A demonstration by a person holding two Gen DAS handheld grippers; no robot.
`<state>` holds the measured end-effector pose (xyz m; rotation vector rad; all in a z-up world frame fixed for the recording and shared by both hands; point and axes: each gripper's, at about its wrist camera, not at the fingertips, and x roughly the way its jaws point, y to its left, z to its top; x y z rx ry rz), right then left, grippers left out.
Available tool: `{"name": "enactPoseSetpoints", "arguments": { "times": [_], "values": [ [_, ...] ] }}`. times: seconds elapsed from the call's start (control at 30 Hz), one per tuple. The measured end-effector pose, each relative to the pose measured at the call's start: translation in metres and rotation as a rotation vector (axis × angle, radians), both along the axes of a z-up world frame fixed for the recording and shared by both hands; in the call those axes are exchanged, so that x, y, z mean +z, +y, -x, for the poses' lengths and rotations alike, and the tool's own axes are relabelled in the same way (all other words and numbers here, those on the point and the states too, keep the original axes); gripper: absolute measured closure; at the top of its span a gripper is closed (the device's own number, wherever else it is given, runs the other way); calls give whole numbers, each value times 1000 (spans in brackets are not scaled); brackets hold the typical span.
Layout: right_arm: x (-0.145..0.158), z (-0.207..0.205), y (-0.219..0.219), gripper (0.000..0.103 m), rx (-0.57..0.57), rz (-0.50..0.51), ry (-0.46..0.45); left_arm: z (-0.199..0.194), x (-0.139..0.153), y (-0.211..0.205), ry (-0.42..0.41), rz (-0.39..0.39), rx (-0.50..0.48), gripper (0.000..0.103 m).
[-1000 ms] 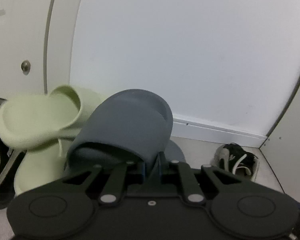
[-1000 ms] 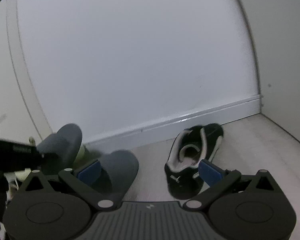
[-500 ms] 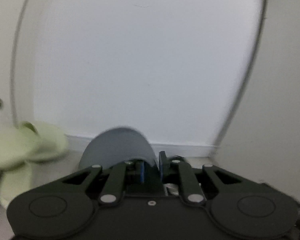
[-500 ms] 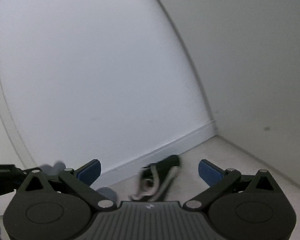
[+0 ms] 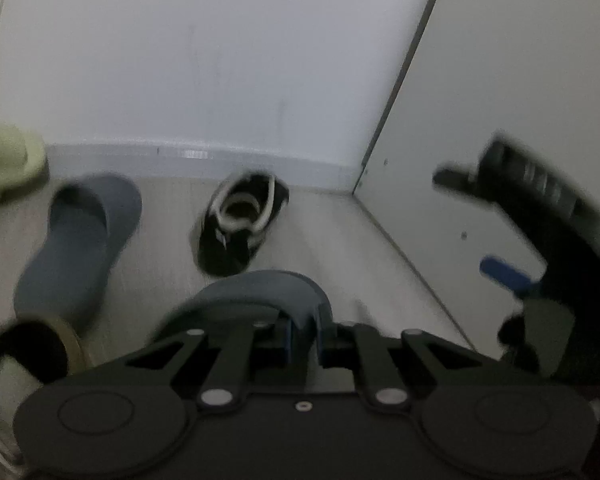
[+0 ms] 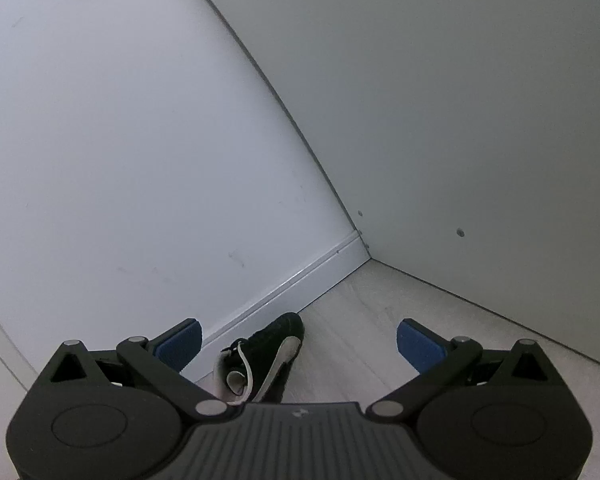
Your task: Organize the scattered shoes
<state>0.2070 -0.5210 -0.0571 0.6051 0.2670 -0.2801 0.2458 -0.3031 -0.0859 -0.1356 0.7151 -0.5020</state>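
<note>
left hand-held gripper (image 5: 302, 346) pinches grey slide (image 5: 260, 294) by its soft, light strap | right hand-held gripper (image 6: 298, 338) wide above black sneaker (image 6: 260, 360)

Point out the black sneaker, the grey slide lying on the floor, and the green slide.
black sneaker (image 5: 240, 228): left wrist view, on its collar opening.
grey slide on the floor (image 5: 76, 236): left wrist view, on its strap.
green slide (image 5: 8, 156): left wrist view, on its strap.

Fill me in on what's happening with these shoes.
A person is tidying shoes with two handheld grippers. The left gripper is shut on a grey slipper, held above the floor. Its mate lies on the floor beside a black sneaker near the wall, with a green slipper at far left. The right gripper is open, holding nothing, aimed at the sneaker.
</note>
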Motion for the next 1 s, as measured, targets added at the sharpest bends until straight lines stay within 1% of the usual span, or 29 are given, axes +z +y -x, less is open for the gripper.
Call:
{"name": "enactPoseSetpoints", "arguments": {
  "times": [0.17,0.23,0.37,0.43,0.53,0.57,0.63,0.67,0.7,0.73,0.8,0.83,0.9,0.93,0.97,1.0],
  "values": [
    [-4,-9,2,0,7,-10,11,5,-21,-8,20,-59,6,91],
    [-4,-10,1,0,16,-18,11,9,-27,-8,27,-69,23,91],
    [-3,-15,2,0,32,-30,11,5,-39,4,46,-82,110,91],
    [-5,-19,3,0,44,-29,18,-1,-42,8,59,-78,132,93],
    [-6,-26,7,0,64,-15,38,-12,-48,10,77,-60,130,94],
    [-6,-27,7,0,67,-13,42,-15,-48,9,89,-52,119,94],
    [-7,-32,11,0,91,18,83,-19,-45,9,111,-51,84,94],
    [-8,-33,12,0,100,32,99,-19,-42,7,113,-65,62,91],
    [-8,-34,15,0,99,51,117,-20,-39,6,115,-80,40,84],
    [-8,-36,17,0,98,71,130,-18,-36,6,115,-85,16,79],
    [-9,-39,21,0,94,98,142,-13,-28,12,114,-74,-26,58],
    [-10,-39,22,0,92,102,140,-10,-23,16,118,-57,-38,56],
    [-11,-41,25,0,80,108,126,-5,-4,41,137,76,-8,56],
    [-13,-43,28,0,67,116,128,-4,2,48,122,111,-2,54],
    [-14,-46,31,0,53,124,130,-4,7,53,104,129,1,48],
    [-16,-49,34,0,38,133,132,-7,14,58,63,125,6,45]
  ]
}}
